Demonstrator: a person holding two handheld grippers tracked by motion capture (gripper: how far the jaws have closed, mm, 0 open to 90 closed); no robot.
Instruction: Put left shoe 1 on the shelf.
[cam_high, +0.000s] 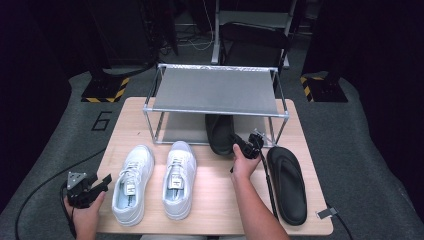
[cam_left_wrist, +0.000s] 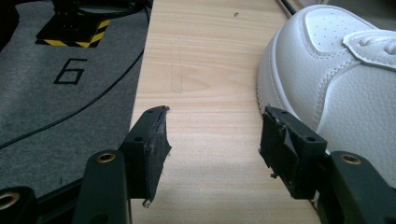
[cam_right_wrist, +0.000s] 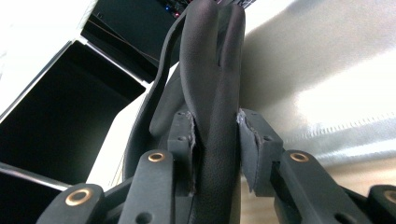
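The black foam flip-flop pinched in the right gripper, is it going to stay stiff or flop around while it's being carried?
The black foam flip-flop probably flexes: the right gripper pinches it edge-on, and its surface looks dented between the pads. Its matte, slightly grainy surface suggests it won't slip easily. Being thin foam, it is likely light, so its free end toward the silver metal shoe rack may sag or wobble.
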